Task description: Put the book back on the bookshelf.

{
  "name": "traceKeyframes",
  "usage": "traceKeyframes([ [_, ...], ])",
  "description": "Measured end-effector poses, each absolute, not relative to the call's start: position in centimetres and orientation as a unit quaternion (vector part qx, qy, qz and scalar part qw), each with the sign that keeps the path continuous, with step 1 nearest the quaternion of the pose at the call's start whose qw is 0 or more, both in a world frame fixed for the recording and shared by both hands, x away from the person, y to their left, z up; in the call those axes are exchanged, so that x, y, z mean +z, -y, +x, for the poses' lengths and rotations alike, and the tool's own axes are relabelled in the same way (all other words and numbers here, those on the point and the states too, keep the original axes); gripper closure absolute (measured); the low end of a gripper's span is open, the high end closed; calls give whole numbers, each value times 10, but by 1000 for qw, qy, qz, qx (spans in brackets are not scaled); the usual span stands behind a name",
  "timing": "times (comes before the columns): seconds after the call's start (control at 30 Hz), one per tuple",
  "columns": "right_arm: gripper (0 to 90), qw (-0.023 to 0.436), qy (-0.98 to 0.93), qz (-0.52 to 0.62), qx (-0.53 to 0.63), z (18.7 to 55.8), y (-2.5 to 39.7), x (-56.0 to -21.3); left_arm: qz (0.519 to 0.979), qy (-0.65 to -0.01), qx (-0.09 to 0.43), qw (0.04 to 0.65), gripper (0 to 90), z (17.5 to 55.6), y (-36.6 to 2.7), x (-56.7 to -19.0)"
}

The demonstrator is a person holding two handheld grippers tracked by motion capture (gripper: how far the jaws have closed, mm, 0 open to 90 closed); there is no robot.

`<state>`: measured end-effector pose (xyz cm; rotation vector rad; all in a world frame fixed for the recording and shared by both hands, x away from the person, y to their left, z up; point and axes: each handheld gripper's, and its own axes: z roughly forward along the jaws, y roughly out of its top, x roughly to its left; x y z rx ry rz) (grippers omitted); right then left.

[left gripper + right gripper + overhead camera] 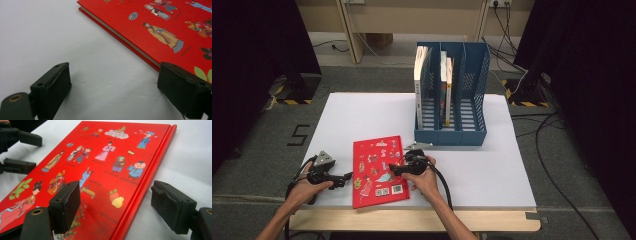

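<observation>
On table (pixel 492 165), one red book (pixel 378 170), two open tools, left tool (pixel 346 179), right tool (pixel 393 169)

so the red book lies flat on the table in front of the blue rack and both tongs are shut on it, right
Not quite. The red book does lie flat on the table in front of the blue rack, but both tongs are open. The left gripper view shows the left tongs open beside its edge; the right gripper view shows the right tongs open astride its spine.
</observation>
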<state>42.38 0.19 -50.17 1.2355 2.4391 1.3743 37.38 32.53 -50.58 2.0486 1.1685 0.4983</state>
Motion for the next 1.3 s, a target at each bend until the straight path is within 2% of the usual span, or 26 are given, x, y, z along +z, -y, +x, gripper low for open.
traceKeyframes([
  [0.33,236,4,-756,449,475,422,-2,-504,792,-455,197,356,121,372,-324,-506],
  [0.47,229,8,-752,453,479,419,-3,-505,791,-456,199,356,120,372,-324,-506],
  [0.8,215,-43,-694,505,512,417,4,-508,791,-456,199,355,115,372,-324,-506],
  [1.07,216,-36,-697,506,506,414,2,-507,791,-457,200,355,114,372,-324,-506],
  [1.3,244,-58,-678,527,509,410,7,-506,790,-459,200,354,104,372,-324,-506],
])
